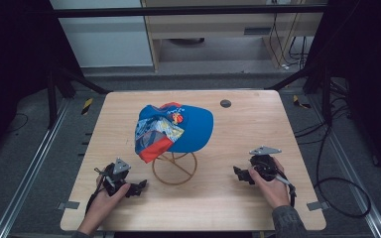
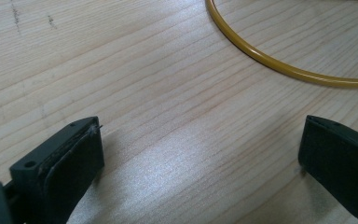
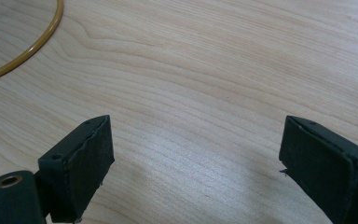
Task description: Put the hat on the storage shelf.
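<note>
We see a blue cap (image 1: pixel 178 129) perched on a gold wire stand (image 1: pixel 174 168) near the middle of the tabletop (image 1: pixel 238 198). Our left gripper (image 1: pixel 140 187) rests just left of the stand's ring base, our right gripper (image 1: pixel 238 173) well apart on the other side. Both sets of jaws are spread wide over bare wood, gripping nothing. The cap hides the stand's top, and each gripper view catches just an arc of the ring, cut off at the edge.
</note>
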